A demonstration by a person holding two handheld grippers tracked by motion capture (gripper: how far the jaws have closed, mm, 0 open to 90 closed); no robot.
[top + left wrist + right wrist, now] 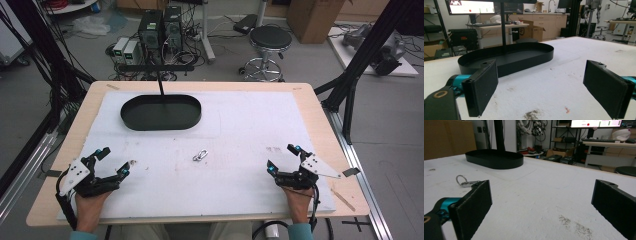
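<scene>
A small metal key-ring clasp (200,156) lies on the white mat near the table's middle; in the right gripper view the clasp (465,181) sits just past the left jaw. A black oval tray (161,112) rests at the back left and looks empty; the tray (509,58) also lies ahead of the left jaws, and the same tray (495,158) is far off in the right gripper view. My left gripper (113,162) rests at the front left, open, nothing between its jaws. My right gripper (281,158) rests at the front right, open and empty.
The white mat (240,125) covers most of the wooden table (320,120). A thin black post (160,85) rises behind the tray. A stool (270,42), computers and cables stand on the floor beyond the table's far edge.
</scene>
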